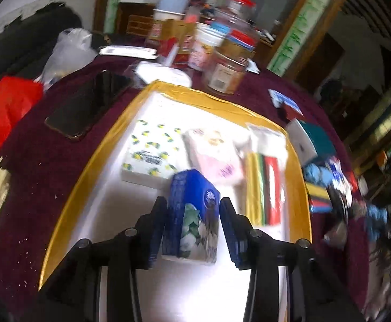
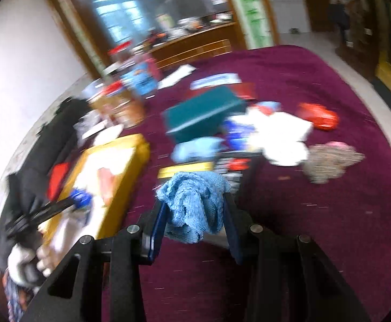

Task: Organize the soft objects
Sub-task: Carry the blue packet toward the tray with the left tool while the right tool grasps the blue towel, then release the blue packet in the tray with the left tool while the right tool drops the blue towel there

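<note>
Over a gold-rimmed tray [image 1: 301, 187], the left gripper [image 1: 192, 224] stands partly open around a blue tissue pack [image 1: 192, 214]; a gap shows beside its right pad. The right gripper [image 2: 195, 214] pinches a blue cloth [image 2: 192, 204] above the maroon tablecloth [image 2: 316, 228], beside the tray.

— Is any lettering showing up legibly on the blue tissue pack [image 1: 192, 214]?
— No, it is blurring out; only a round pale emblem is showing on its dark face.
— And the lemon-print pack [image 1: 152, 153] in the gold-rimmed box [image 1: 131, 123]?
— A dark label band is running across it (too smeared to read).
— The jar [image 1: 226, 72] by the box?
— Its label is staying unreadable too. Nothing is reading clearly in the right wrist view either.
</note>
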Available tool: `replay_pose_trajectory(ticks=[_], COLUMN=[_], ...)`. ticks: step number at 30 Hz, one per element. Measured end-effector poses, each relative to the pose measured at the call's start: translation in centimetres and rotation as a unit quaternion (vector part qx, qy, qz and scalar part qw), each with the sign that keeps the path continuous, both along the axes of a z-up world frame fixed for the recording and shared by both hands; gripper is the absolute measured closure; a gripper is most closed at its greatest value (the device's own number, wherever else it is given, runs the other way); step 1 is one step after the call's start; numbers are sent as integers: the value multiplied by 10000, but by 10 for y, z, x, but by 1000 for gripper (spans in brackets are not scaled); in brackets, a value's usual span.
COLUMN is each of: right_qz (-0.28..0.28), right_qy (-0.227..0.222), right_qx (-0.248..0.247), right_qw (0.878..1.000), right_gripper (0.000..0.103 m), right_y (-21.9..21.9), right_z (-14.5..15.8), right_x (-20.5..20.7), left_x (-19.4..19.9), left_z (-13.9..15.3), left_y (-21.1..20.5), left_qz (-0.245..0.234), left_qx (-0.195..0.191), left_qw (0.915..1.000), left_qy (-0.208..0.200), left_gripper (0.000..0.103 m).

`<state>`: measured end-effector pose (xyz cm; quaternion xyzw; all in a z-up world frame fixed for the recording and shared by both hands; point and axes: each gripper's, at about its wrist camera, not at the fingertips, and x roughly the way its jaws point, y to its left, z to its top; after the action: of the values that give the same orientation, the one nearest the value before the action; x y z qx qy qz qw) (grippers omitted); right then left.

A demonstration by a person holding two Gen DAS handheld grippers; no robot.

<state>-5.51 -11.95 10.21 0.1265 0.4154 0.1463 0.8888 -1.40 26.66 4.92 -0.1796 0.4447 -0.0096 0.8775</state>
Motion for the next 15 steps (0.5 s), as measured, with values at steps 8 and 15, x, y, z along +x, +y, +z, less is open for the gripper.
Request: replay_pose_trajectory(ticks=[8, 15], right_qz=[1927, 2606], right_qy=[385, 1084], right_qx=[-68, -979], right_qw=[9805, 9543], right_gripper=[64, 64], right_y=[144, 235], right_z=[-6, -51], right_x=[-5, 14], left_x=[-63, -103], left_z=[24, 24], left_y=[29, 50], left_qz=[346, 457], left_qx=[-591, -759], left_qw=[9949, 9919], left_qy=[-736, -909], left_gripper=[46, 42])
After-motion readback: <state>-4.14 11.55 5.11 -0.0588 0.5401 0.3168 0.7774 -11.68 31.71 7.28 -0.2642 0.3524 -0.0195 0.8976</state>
